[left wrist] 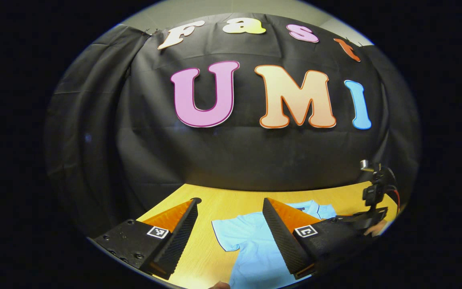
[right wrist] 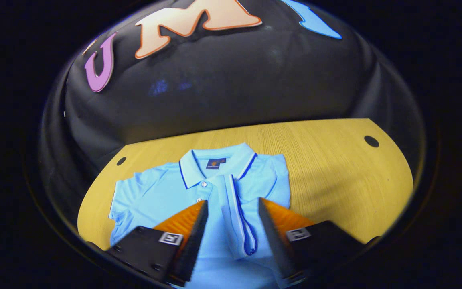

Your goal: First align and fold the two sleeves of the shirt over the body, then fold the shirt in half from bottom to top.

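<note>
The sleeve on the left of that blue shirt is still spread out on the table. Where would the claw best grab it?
Probably at the outer hem of the spread sleeve, coming from the table side beyond it. The sleeve lies flat on the wooden table, and its free edge is the only part a finger could slide under. The other sleeve looks already folded over the shirt. The left claw is open above that side.

Shirt (right wrist: 167, 192) on wooden table (right wrist: 335, 168)
</note>
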